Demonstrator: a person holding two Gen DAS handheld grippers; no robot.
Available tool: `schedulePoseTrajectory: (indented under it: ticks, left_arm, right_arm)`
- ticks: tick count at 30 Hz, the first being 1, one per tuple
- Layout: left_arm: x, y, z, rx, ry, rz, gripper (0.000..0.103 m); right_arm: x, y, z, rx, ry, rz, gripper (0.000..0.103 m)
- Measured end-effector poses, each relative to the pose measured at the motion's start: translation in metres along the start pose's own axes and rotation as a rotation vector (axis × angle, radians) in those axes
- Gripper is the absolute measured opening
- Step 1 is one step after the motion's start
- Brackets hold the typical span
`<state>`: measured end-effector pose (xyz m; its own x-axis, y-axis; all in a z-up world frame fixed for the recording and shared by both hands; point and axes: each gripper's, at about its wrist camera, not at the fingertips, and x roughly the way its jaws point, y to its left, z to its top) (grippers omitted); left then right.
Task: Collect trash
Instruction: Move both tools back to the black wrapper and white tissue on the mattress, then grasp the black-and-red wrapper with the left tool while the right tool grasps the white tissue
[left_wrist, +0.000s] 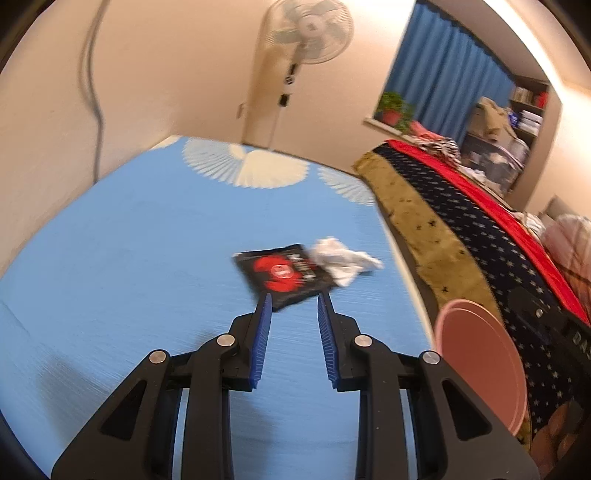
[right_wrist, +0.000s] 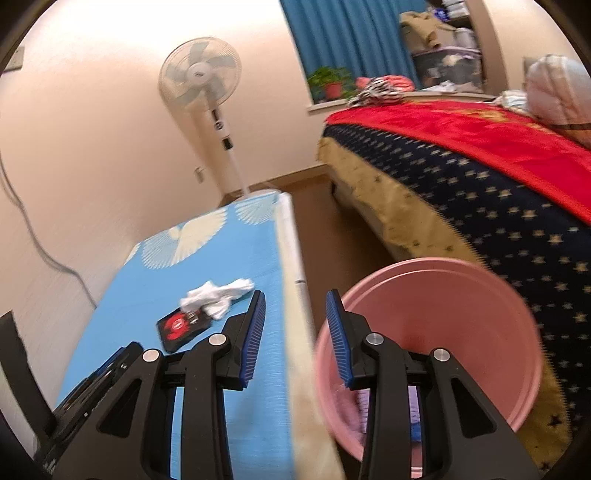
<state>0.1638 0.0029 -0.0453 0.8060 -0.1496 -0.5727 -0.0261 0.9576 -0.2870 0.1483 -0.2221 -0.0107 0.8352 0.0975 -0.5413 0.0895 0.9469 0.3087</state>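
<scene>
Hovering left gripper (left_wrist: 294, 297) open over black wrapper (left_wrist: 283, 276) | right gripper (right_wrist: 295, 295) open, empty

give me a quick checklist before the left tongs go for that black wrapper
1. Left tongs open wide enough for the wrapper: ok.
2. Black wrapper lined up just ahead of the tips: ok.
3. Wrapper free of the crumpled tissue: not ok, the tissue overlaps its far edge.
4. Pink bin within view beside the blue table, opening unobstructed: ok.
5. Right tongs open, holding nothing: ok.
6. Room left in the bin: cannot tell, its bottom is blurred and partly hidden.
</scene>
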Motion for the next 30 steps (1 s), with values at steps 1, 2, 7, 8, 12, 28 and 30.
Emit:
schedulePoseTrajectory:
  ticks: [1,2,7,8,12,28,30]
  left_arm:
    - [0.003,0.004,0.001,-0.013,0.008,0.002,0.026]
    - [0.008,0.008,0.002,-0.028,0.018,0.002,0.026]
    - [0.028,0.024,0.005,-0.093,0.06,-0.016,0.026]
    - [0.034,0.028,0.006,-0.11,0.07,-0.021,0.026]
    - [0.05,0.036,0.008,-0.165,0.117,-0.052,0.026]
    - [0.078,0.043,0.01,-0.201,0.204,-0.091,0.003]
    - [0.078,0.041,0.01,-0.194,0.202,-0.086,0.003]
  right_arm:
    - [0.003,0.002,0.0,0.0,0.007,0.008,0.035]
    - [0.009,0.006,-0.001,0.001,0.016,0.022,0.035]
    - [0.035,0.022,-0.004,-0.012,0.049,0.068,0.035]
    - [0.039,0.024,-0.004,-0.012,0.054,0.071,0.035]
    - [0.06,0.027,-0.003,0.016,0.083,0.095,0.035]
    - [0.156,0.027,0.003,0.275,0.244,0.194,0.041]
    - [0.161,0.028,0.001,0.29,0.256,0.193,0.042]
